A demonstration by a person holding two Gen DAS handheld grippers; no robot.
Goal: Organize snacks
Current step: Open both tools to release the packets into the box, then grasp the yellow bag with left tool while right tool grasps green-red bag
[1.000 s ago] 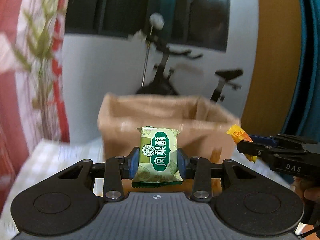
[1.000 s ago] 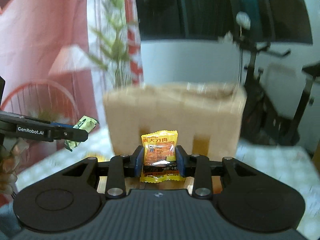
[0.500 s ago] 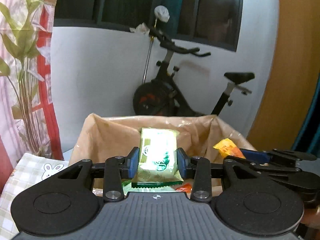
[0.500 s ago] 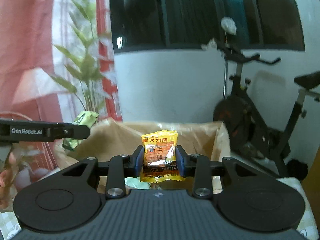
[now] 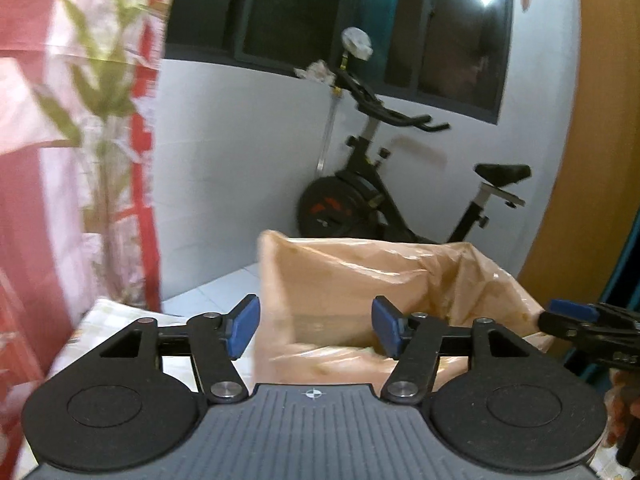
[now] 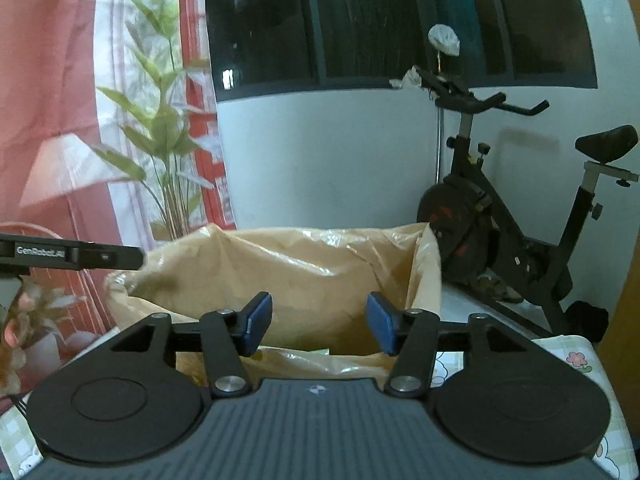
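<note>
Table [image 6: 576, 360]: covered by a pale checked cloth with small cartoon prints, a flower showing right of the right gripper's fingers. It carries a box lined with a tan plastic bag [image 6: 304, 264], mouth open upward.

Room: white lower wall, a dark window [image 6: 360, 20] above it. Black exercise bike [image 6: 500, 216] against the wall, beyond the bag and off to the right of the fingers; something white and crumpled hangs on its handlebar. Green leafy plant [image 6: 160, 128] to the left of the fingers, before a red-and-white curtain [image 5: 72, 160].

Left gripper [image 5: 316, 330]: blue-padded fingers well apart and opening, nothing between them. The bag's near left corner sits just beyond the gap.

Right gripper [image 6: 318, 324]: fingers apart and opening, nothing between them; the bag's mouth lies straight beyond and below.

Snacks: a sliver of green wrapper [image 6: 320, 351] shows inside the bag, just beyond the gap of the right fingers. Too little is visible to tell more.

View differences: the right wrist view looks into the bag over its near rim and catches the left gripper as a black bar with white lettering at the far left, with part of a hand below it. The left wrist view is blurred on its left side, shows the bag from its left corner with no contents discernible, and catches the right gripper's blue-tipped fingers at the right edge, over the bag's far right rim, with a bit of the hand holding it.
</note>
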